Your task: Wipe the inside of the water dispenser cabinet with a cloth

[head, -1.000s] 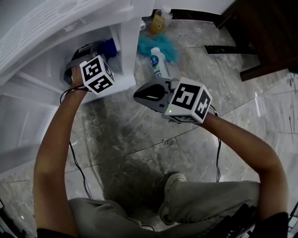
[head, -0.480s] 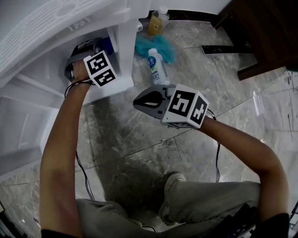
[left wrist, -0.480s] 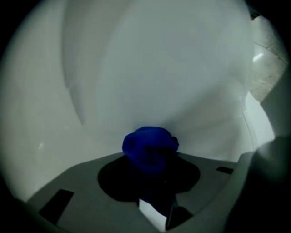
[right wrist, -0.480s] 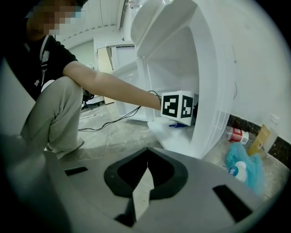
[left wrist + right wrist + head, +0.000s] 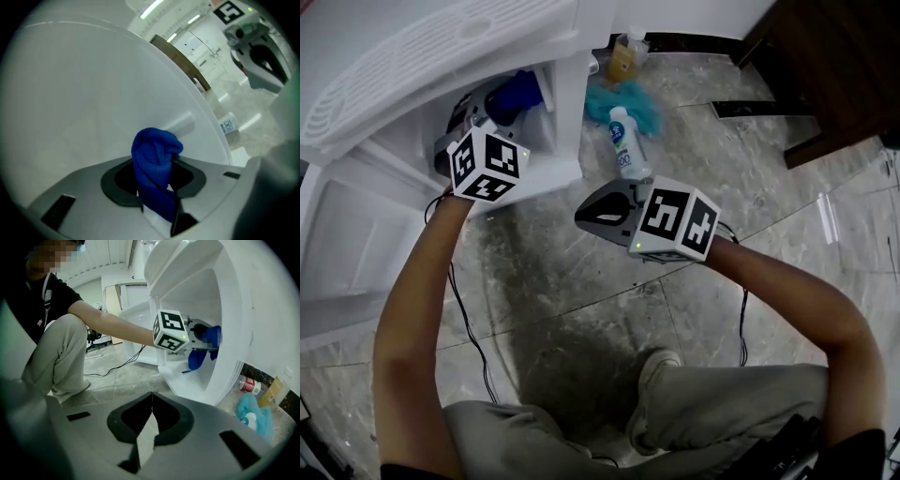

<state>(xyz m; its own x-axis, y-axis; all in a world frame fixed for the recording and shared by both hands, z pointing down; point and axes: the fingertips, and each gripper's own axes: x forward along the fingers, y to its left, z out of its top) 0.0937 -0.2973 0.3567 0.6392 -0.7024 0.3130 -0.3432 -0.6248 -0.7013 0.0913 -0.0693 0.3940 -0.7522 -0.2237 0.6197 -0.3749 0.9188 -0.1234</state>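
At the left, the white water dispenser cabinet (image 5: 568, 112) is open at the front. The left gripper (image 5: 158, 211) reaches inside it, jaws clamped on a bunched blue cloth (image 5: 155, 157) that sits close to the pale inner wall, possibly touching it. Further right, the right gripper (image 5: 150, 425) hovers outside over the marble floor (image 5: 581, 281), jaws pressed together with nothing between them. Beyond it a white bottle (image 5: 625, 141) lies against a teal fluffy cloth (image 5: 628, 97) near the cabinet's corner

Even indoor light, fisheye-warped dark corners, blurred close foreground.
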